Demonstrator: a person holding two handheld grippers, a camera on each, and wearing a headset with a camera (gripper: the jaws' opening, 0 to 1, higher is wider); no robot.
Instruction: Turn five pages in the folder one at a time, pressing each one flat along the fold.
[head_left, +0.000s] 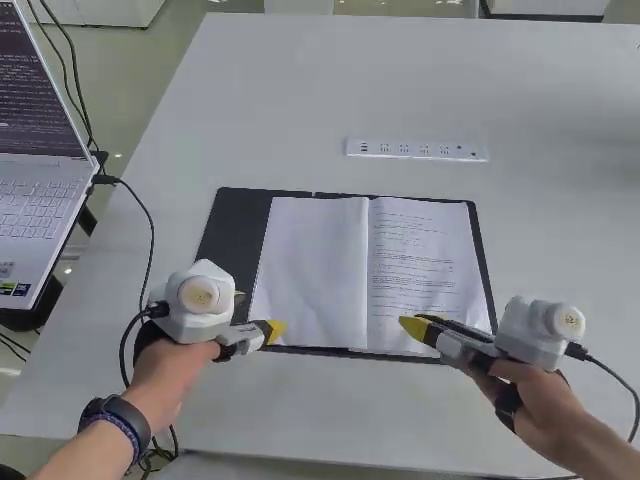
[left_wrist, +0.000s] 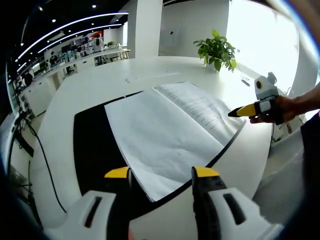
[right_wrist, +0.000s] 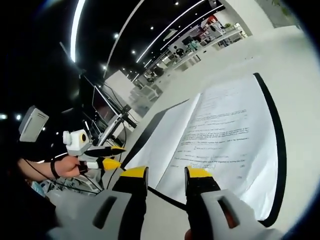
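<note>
A black folder lies open on the white table. Its left page is blank and its right page carries printed text; both lie flat. My left gripper hovers at the folder's near left edge, jaws open and empty, and its own view shows the blank page's corner just ahead of my left gripper. My right gripper sits at the near edge of the printed page. In its own view my right gripper is narrowly open with nothing held.
A white power strip lies beyond the folder. An open laptop stands at the left edge, with a black cable trailing toward the left hand. A potted plant stands at the table's far end.
</note>
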